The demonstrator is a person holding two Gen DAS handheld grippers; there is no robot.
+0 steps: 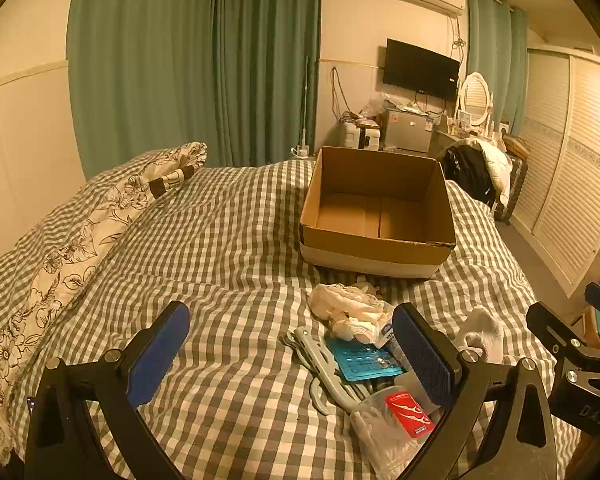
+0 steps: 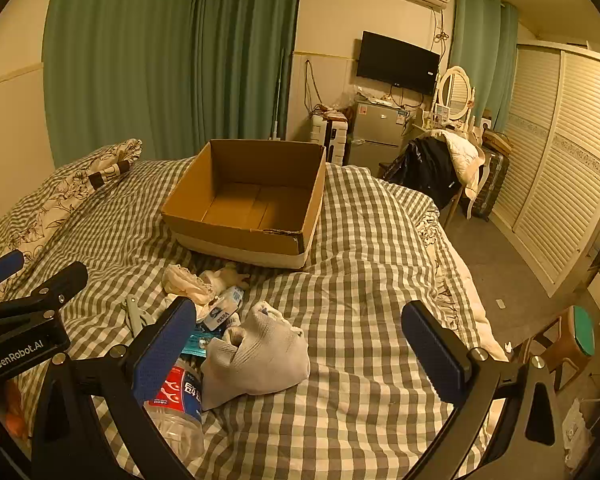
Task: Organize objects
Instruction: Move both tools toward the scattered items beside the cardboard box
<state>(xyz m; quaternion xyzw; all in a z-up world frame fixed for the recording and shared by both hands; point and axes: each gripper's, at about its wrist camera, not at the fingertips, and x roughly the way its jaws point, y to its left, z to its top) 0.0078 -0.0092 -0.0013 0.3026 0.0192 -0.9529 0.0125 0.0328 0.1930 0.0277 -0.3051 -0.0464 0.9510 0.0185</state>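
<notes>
An open empty cardboard box (image 1: 376, 248) (image 2: 236, 236) sits on the checked bed. In front of it lies a pile: crumpled cream cloth (image 1: 348, 308) (image 2: 186, 282), a grey hanger clip (image 1: 320, 364) (image 2: 134, 314), a teal blister pack (image 1: 362, 362), a clear tub with a red label (image 1: 396, 428) (image 2: 176, 404), a small tube (image 2: 224, 310) and a white sock (image 2: 260, 356) (image 1: 482, 334). My left gripper (image 1: 292, 364) is open and empty, just left of the pile. My right gripper (image 2: 300, 352) is open and empty, with the sock between its fingers.
A floral pillow (image 1: 80, 236) lies at the bed's left. Past the bed's right edge are the floor, a stool (image 2: 576, 336), a chair with clothes (image 2: 440, 168) and louvred wardrobe doors (image 2: 560, 160). Each gripper shows at the edge of the other's view.
</notes>
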